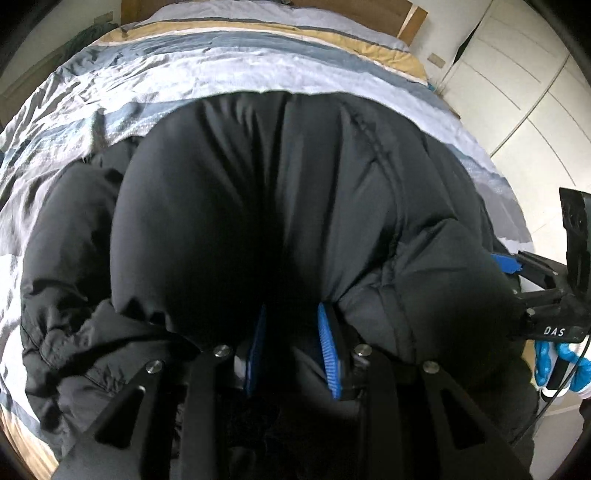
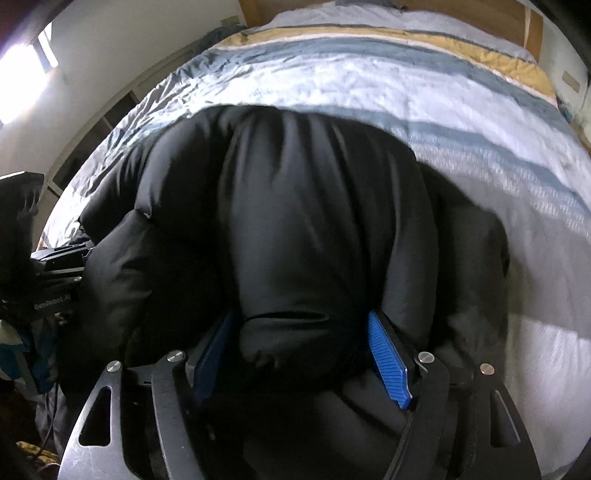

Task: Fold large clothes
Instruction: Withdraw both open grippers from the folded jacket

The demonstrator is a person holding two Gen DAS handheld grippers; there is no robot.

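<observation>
A big black puffer jacket (image 1: 258,206) lies bunched on the striped bed; it also fills the right wrist view (image 2: 295,221). My left gripper (image 1: 293,343) is shut on a thick fold of the jacket, which bulges between its blue pads (image 1: 330,350). My right gripper (image 2: 303,354) is shut on another puffy fold, held between its blue pads (image 2: 388,362). The right gripper shows at the right edge of the left wrist view (image 1: 546,291); the left gripper shows at the left edge of the right wrist view (image 2: 55,266). Both hold the jacket's near edge.
The bed's duvet (image 1: 221,74) has grey, blue, white and tan stripes, with a wooden headboard (image 1: 258,11) behind. White wardrobe doors (image 1: 517,74) stand to the right. A bright window (image 2: 22,66) is at the left. A blue-gloved hand (image 1: 554,362) holds the right gripper.
</observation>
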